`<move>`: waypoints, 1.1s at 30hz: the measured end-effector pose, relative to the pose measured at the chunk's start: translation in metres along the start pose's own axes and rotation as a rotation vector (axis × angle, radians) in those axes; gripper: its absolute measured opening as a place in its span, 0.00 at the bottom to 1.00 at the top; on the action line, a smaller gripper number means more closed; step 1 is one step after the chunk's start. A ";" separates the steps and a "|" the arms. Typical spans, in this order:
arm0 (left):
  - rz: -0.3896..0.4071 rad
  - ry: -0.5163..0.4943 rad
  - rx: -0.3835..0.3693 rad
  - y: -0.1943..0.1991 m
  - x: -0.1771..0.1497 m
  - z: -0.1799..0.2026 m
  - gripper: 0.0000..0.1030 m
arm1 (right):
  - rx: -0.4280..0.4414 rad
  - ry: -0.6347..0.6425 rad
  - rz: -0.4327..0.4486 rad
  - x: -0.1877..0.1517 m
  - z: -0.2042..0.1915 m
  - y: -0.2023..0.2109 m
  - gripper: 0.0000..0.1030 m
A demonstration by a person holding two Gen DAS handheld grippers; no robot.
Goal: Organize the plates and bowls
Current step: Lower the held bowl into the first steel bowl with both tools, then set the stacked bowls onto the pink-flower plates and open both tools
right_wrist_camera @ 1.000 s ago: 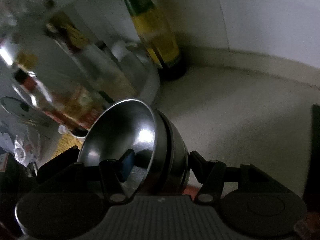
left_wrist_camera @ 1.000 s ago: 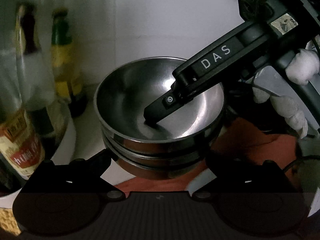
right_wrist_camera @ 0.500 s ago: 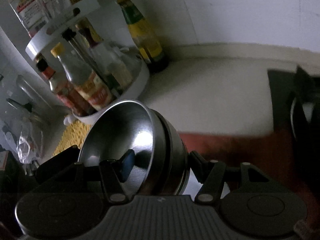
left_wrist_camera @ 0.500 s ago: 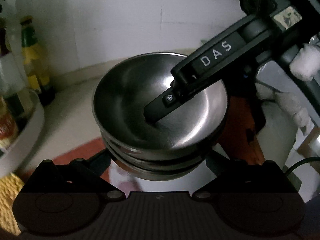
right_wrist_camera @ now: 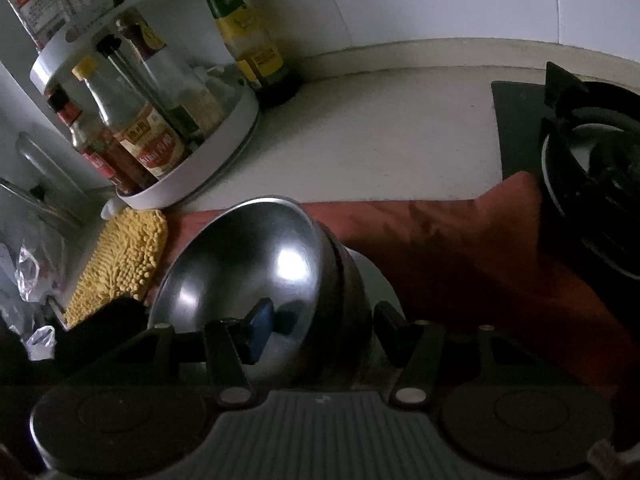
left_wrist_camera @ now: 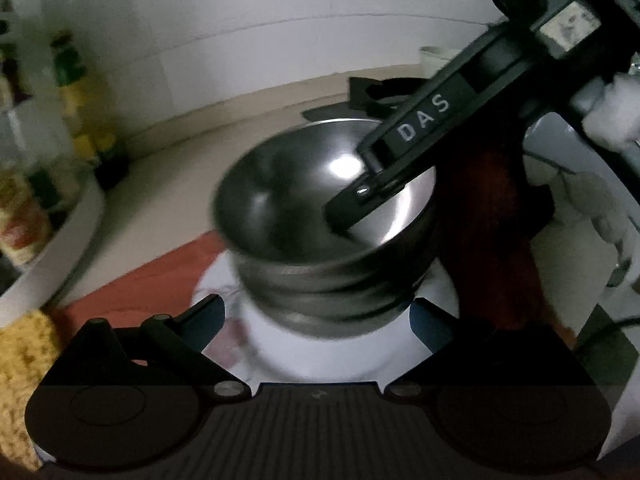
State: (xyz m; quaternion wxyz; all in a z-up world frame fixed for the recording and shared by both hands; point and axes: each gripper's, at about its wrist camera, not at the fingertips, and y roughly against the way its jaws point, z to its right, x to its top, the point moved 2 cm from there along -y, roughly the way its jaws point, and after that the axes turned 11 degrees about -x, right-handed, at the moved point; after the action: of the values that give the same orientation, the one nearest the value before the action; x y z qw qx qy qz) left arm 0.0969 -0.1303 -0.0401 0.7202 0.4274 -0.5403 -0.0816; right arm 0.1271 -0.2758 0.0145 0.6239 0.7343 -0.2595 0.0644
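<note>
A stack of steel bowls (left_wrist_camera: 288, 200) hangs tilted right over a white plate (left_wrist_camera: 320, 356) that lies on a red cloth (left_wrist_camera: 140, 280). My right gripper (right_wrist_camera: 324, 320) is shut on the stack's rim. Its blue-padded finger (right_wrist_camera: 260, 328) sits inside the top bowl (right_wrist_camera: 240, 264), the other finger sits outside, and the jaws are closing tighter. In the left wrist view that inner finger (left_wrist_camera: 400, 160) reaches in from the upper right. My left gripper (left_wrist_camera: 320, 304) clasps the lowest bowl from both sides, though blur smears the left contact. Whether the stack touches the plate (right_wrist_camera: 378, 276) is hidden.
A white turntable rack (right_wrist_camera: 180, 184) with several sauce bottles stands at the left, with a green-capped bottle (right_wrist_camera: 248, 40) behind it. A yellow chenille mat (right_wrist_camera: 120, 264) lies beside the red cloth (right_wrist_camera: 460, 240). A black stove burner (right_wrist_camera: 592, 184) is at the right. A gloved hand (left_wrist_camera: 608, 120) holds the right gripper.
Both grippers have carried the bowl stack away from the bottle rack, rightward along the counter. The red cloth, the white plate and the stove have come into view beneath and beyond it.
</note>
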 end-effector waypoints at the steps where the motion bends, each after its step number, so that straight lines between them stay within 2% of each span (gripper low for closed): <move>1: -0.005 0.008 0.013 0.004 -0.001 -0.002 0.98 | -0.001 -0.001 0.001 0.001 0.001 0.000 0.49; 5: 0.010 0.068 0.062 0.020 -0.004 -0.011 0.98 | 0.016 0.007 -0.010 0.002 0.003 -0.001 0.49; 10: 0.050 0.231 0.081 0.041 -0.001 -0.025 0.99 | 0.029 0.004 -0.002 -0.002 0.005 0.007 0.49; 17: 0.177 0.422 0.144 0.082 0.009 -0.027 1.00 | 0.034 -0.012 0.177 -0.019 0.009 0.071 0.51; 19: 0.196 0.444 0.174 0.084 0.013 -0.027 1.00 | 0.008 0.022 0.248 -0.030 0.000 0.089 0.55; 23: 0.207 0.489 0.244 0.093 0.012 -0.025 1.00 | -0.034 0.080 0.358 -0.049 -0.020 0.110 0.56; 33: 0.240 0.538 0.304 0.113 -0.007 0.000 1.00 | -0.102 0.099 0.416 -0.073 -0.046 0.116 0.58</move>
State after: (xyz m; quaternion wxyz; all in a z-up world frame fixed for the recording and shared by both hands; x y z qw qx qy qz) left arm 0.0557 -0.0563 0.0344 0.7696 0.4696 -0.3831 0.2011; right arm 0.0216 -0.2203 0.0966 0.6454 0.6284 -0.3775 0.2146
